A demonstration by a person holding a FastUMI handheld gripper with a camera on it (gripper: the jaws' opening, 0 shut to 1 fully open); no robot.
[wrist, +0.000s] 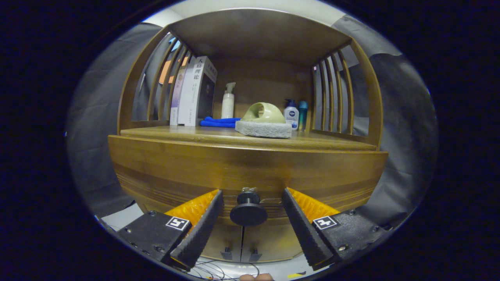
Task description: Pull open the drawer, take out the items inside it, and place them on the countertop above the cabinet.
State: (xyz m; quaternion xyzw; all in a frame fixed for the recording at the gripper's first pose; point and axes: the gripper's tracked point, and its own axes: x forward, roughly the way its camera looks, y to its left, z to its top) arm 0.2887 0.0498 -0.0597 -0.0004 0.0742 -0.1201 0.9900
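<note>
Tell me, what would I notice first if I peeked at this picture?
Probably the round black drawer knob, sitting right between the open gripper's two fingers without either touching it, on the closed wooden drawer front. Next, up on the countertop, a pale green scrubber on a grey sponge pad, with a blue cloth beside it.

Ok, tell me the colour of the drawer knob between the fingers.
Black, seen in the gripper view: the knob sits between the open gripper fingers.
</note>
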